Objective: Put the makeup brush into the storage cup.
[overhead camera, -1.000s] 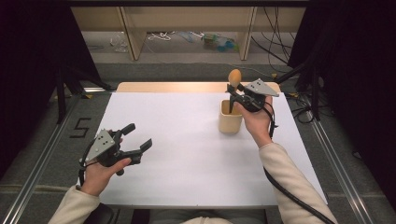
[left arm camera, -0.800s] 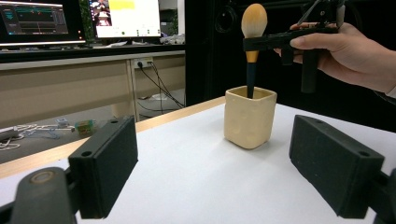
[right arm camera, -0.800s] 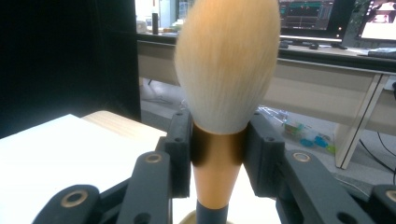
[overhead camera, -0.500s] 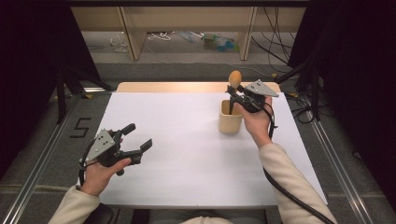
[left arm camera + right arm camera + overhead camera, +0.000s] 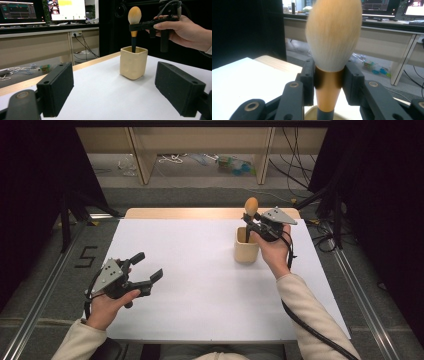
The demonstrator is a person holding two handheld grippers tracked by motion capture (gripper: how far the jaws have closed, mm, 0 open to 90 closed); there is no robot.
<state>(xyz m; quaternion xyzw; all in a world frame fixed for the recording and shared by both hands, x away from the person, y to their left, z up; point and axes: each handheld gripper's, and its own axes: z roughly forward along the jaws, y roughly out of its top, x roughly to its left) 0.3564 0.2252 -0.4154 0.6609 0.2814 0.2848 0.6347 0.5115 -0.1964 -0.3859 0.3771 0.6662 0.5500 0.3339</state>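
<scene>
A: Grippers first, from the left. The left gripper (image 5: 148, 269) rests low at the near-left of the white table (image 5: 190, 270), jaws spread wide with nothing between them. In the left gripper view both pads (image 5: 55, 87) frame bare tabletop, well apart from the work.

B: And further right?

A: The cream square cup (image 5: 247, 246) stands at the far right of the table. A makeup brush (image 5: 251, 206) stands upright in it, handle end down inside the cup, the rounded tan bristle head above the rim. The right gripper (image 5: 250, 220) is clamped on the brush just under the bristles; the right gripper view shows its pads (image 5: 308, 75) pressing on the coppery ferrule (image 5: 328, 78) from either side.

B: How would the brush handle?

A: Probably very light and stiff along the handle. The bristle head looks soft and would splay or bend if squeezed, so the ferrule is the sensible place to grip: rigid and narrow enough for the jaws. It looks smooth, though, so the brush could slide or tilt in a loose grip.

B: And the cup?

A: It seems light enough to tip or follow if the handle drags on its wall, so a straight vertical move looks safest. The idle left gripper could steady it.
</scene>
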